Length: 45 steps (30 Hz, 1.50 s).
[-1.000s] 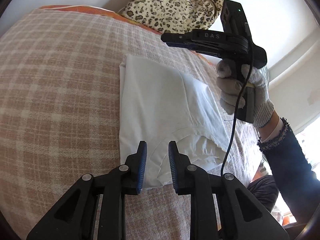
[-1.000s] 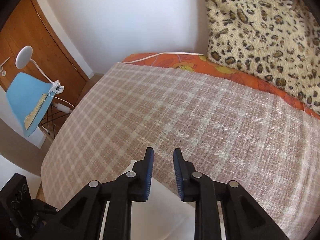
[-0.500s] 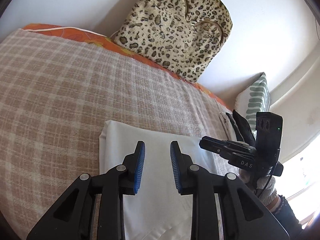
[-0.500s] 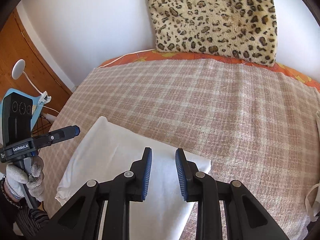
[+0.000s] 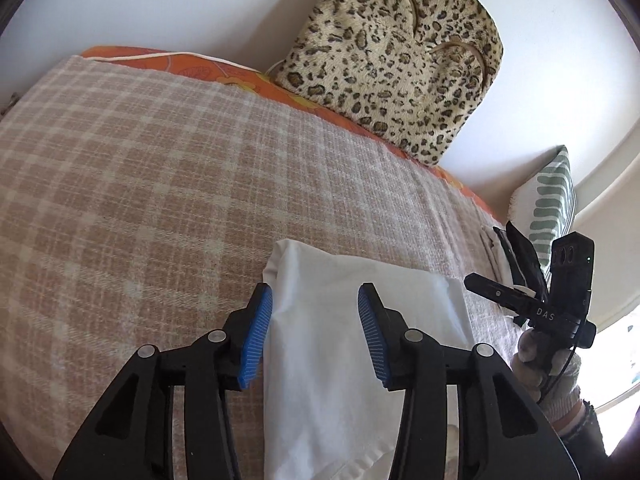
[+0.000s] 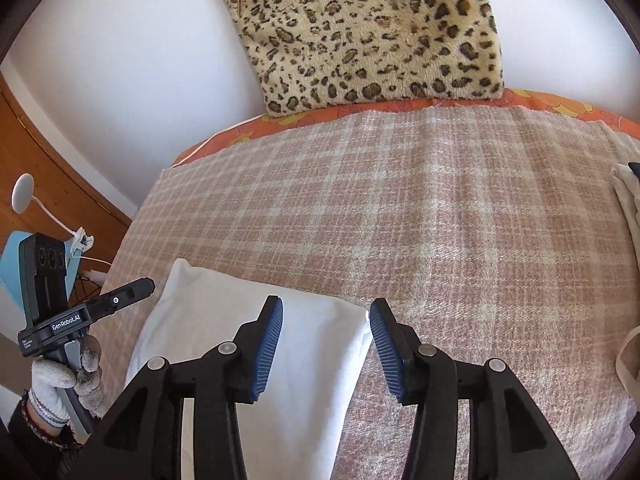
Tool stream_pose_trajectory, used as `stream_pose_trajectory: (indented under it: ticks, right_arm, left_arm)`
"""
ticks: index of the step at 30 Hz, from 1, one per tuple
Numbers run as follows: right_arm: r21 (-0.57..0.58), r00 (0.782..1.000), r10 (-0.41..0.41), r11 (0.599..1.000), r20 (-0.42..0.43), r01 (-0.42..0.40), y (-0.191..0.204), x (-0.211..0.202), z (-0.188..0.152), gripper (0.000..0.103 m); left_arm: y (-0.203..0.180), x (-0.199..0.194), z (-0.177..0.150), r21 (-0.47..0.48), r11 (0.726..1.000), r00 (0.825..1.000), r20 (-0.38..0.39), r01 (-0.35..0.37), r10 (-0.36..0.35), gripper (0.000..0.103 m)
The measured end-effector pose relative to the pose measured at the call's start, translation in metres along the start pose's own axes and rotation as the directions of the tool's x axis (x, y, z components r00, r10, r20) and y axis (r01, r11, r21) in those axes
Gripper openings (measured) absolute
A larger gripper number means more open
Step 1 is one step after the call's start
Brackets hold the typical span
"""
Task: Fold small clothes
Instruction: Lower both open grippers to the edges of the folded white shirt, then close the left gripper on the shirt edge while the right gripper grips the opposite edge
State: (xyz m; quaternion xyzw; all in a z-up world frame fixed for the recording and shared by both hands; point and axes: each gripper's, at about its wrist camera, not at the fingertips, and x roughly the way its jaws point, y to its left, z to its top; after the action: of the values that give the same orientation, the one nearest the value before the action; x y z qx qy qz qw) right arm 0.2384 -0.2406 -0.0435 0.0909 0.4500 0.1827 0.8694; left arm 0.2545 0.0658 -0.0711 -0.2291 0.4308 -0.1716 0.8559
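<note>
**A:** ok so where's the garment at? All I can make out is a white folded garment (image 5: 352, 320) lying flat on the bed's plaid blanket (image 5: 160, 184), near the front edge of the bed, well away from the leopard cushion (image 5: 392, 56) propped on the far edge against the wall.

**B:** yep, same in the right wrist view. The white piece (image 6: 224, 312) sits toward the bed's front left corner.

**A:** and the tools? Is either one holding it?

**B:** nah. The left tool (image 5: 316, 332) has its jaws opening, blue pads apart, nothing pinched; the cloth just lies below the gap. The right tool (image 6: 326, 344) is the same deal, jaws opening, hovering over the garment's right edge with nothing gripped.

**A:** gloved hands on both handles, right?

**B:** yeah, a gloved hand (image 6: 60, 380) holds the left one. There's also a striped green cushion (image 5: 552, 200) at the bed's right end and some more clothes (image 6: 628, 200) by that edge.
</note>
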Motion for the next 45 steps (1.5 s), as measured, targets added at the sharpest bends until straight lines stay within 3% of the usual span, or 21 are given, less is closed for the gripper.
stream_pose_trajectory:
  ticks: [4,12,19,23,26,32,38,44,45]
  right_arm:
    - [0.079,0.998,0.059,0.995,-0.002,-0.059,-0.020,-0.004,-0.011,0.051]
    - [0.185,0.980,0.192,0.966,-0.053,-0.179,-0.039,0.002,-0.028,0.052]
    - [0.235,0.963,0.264,0.941,-0.057,-0.244,-0.049,0.006,-0.029,0.052]
    - [0.229,0.957,0.287,0.936,-0.052,-0.268,-0.047,0.009,-0.029,0.053]
    - [0.230,0.946,0.319,0.926,-0.053,-0.299,-0.045,0.015,-0.026,0.053]
    - [0.228,0.932,0.360,0.911,-0.040,-0.342,-0.040,0.026,-0.021,0.053]
    - [0.247,0.926,0.378,0.898,-0.008,-0.364,-0.037,0.033,-0.018,0.053]
    - [0.224,0.939,0.343,0.916,-0.004,-0.334,-0.027,0.036,-0.017,0.046]
    - [0.215,0.946,0.325,0.924,-0.003,-0.317,-0.025,0.036,-0.017,0.040]
  left_arm:
    - [0.005,-0.034,-0.021,-0.017,1.000,1.000,-0.005,0.010,-0.010,0.050]
    - [0.021,-0.070,-0.087,-0.232,0.970,0.995,-0.048,0.079,-0.093,0.053]
    - [0.032,-0.066,-0.121,-0.405,0.901,0.979,-0.053,0.158,-0.195,0.053]
    - [0.024,-0.053,-0.127,-0.414,0.891,0.966,-0.087,0.187,-0.243,0.053]
    - [0.015,-0.052,-0.126,-0.377,0.907,0.970,-0.077,0.188,-0.233,0.053]
    - [0.026,-0.046,-0.127,-0.445,0.865,0.959,-0.041,0.234,-0.280,0.053]
    - [0.020,-0.042,-0.126,-0.436,0.875,0.969,-0.022,0.211,-0.245,0.053]
    - [0.004,-0.034,-0.120,-0.319,0.936,0.986,-0.026,0.149,-0.166,0.049]
    - [0.001,-0.033,-0.119,-0.297,0.946,0.989,-0.027,0.131,-0.145,0.045]
